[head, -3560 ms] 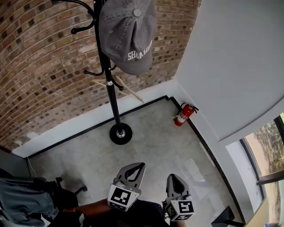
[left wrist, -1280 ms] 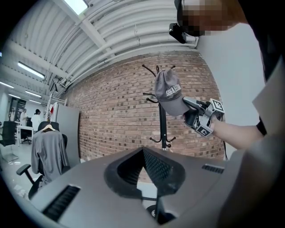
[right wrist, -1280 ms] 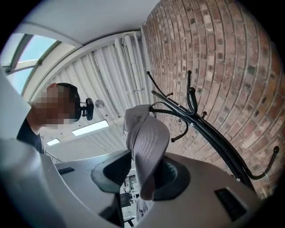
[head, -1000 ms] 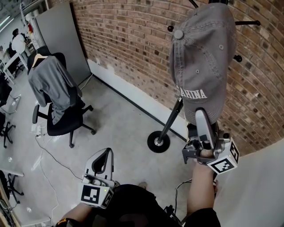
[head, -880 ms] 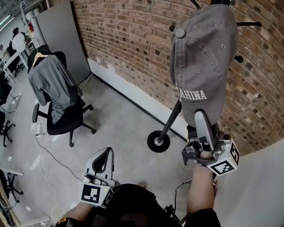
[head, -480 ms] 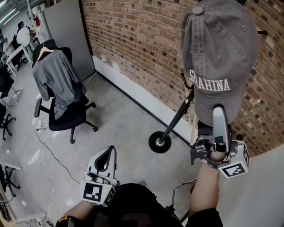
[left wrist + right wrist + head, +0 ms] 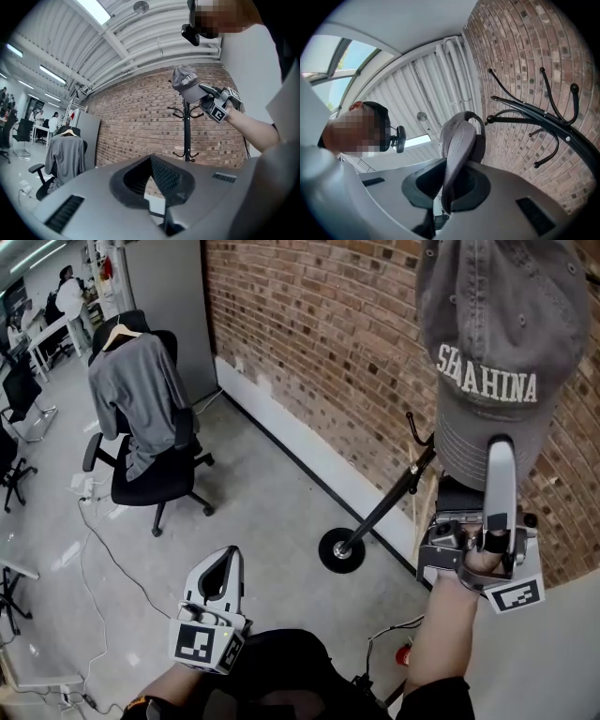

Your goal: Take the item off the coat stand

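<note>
A grey cap [image 7: 502, 343] with white letters hangs by its brim from my right gripper [image 7: 500, 451], which is shut on the brim and held high. In the right gripper view the brim [image 7: 457, 145] stands edge-on between the jaws of the right gripper [image 7: 447, 187]. The cap's crown sits close to a hook of the black coat stand [image 7: 534, 122]; whether they touch I cannot tell. The stand's pole [image 7: 384, 507] slants down to a round base [image 7: 342, 551]. My left gripper [image 7: 228, 557] is low at the front, shut and holding nothing.
A brick wall [image 7: 328, 343] runs behind the stand. An office chair with a grey shirt on a hanger [image 7: 141, 399] stands at the left by a grey partition [image 7: 173, 287]. Cables [image 7: 103, 549] trail over the concrete floor. Desks and people are at the far left.
The right gripper and the cap have shifted up and to the right in the head view, and the cap now fills the top right corner. The left gripper has hardly moved.
</note>
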Action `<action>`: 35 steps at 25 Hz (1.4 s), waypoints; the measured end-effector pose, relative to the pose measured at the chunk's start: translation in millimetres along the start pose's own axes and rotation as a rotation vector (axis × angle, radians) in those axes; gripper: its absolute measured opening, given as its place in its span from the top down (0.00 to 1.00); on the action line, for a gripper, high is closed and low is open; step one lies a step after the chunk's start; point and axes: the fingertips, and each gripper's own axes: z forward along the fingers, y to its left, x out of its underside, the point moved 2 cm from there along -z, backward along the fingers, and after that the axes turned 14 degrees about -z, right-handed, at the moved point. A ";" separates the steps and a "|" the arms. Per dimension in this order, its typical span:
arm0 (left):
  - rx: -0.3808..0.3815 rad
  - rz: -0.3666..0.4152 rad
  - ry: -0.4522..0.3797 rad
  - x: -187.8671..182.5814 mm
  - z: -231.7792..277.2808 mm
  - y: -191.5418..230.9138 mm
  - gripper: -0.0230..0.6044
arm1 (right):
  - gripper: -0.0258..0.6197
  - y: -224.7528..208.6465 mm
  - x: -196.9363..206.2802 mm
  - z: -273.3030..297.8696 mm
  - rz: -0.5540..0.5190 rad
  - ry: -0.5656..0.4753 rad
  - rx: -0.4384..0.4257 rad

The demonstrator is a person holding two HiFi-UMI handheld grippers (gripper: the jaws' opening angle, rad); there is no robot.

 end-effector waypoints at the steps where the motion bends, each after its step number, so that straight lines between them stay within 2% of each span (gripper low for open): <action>1: -0.015 -0.005 -0.007 -1.8 -2.0 5.7 0.92 | 0.91 3.2 3.4 3.7 0.011 0.001 -0.008; 5: -0.048 -0.042 -0.055 -12.7 -11.8 26.1 0.92 | 0.91 23.2 27.3 9.6 0.072 0.025 -0.034; 9: -0.086 -0.039 -0.034 -6.1 -30.2 46.8 0.92 | 0.91 54.7 64.6 -7.0 0.196 0.045 -0.036; 13: -0.078 -0.052 -0.047 -12.6 -34.7 54.5 0.92 | 0.91 81.6 102.5 -26.9 0.314 0.076 -0.010; 18: -0.103 -0.023 0.064 1.6 -21.0 53.3 0.92 | 0.91 77.1 129.9 -53.2 0.436 0.140 0.049; 23: -0.053 -0.008 0.085 20.5 -34.0 58.1 0.92 | 0.91 120.5 175.9 -111.3 0.536 0.234 0.134; 28: 0.003 -0.011 0.117 31.1 -23.1 45.1 0.92 | 0.91 145.4 215.7 -157.2 0.641 0.351 0.207; 35: 0.044 -0.011 0.184 58.4 -15.6 38.8 0.92 | 0.91 165.7 249.1 -180.8 0.707 0.409 0.240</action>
